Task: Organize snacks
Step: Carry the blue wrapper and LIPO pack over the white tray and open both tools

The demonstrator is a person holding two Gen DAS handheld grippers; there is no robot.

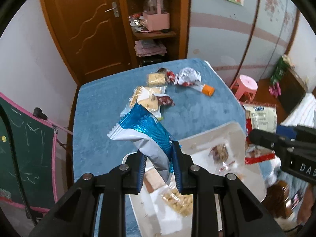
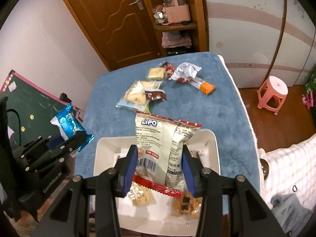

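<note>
My left gripper (image 1: 159, 165) is shut on a shiny blue and silver snack packet (image 1: 146, 132), held in the air above the blue cloth and the near edge of a white tray (image 1: 233, 130). That gripper with its blue packet (image 2: 69, 126) also shows at the left of the right wrist view. My right gripper (image 2: 160, 169) is shut on a cream LIPO snack bag with red edges (image 2: 164, 144), lifted over the white tray (image 2: 214, 144). The tray holds a few small cracker and biscuit packs (image 2: 140, 195). More snacks (image 2: 142, 94) lie scattered on the blue cloth beyond.
The blue cloth (image 2: 217, 108) covers a small table. An orange packet (image 2: 207, 87) and a crumpled silver wrapper (image 2: 185, 71) lie at its far side. A wooden door (image 2: 110, 19), a shelf with a pink basket (image 2: 176, 11), a pink stool (image 2: 272, 92) and a green chalkboard (image 2: 29, 102) surround it.
</note>
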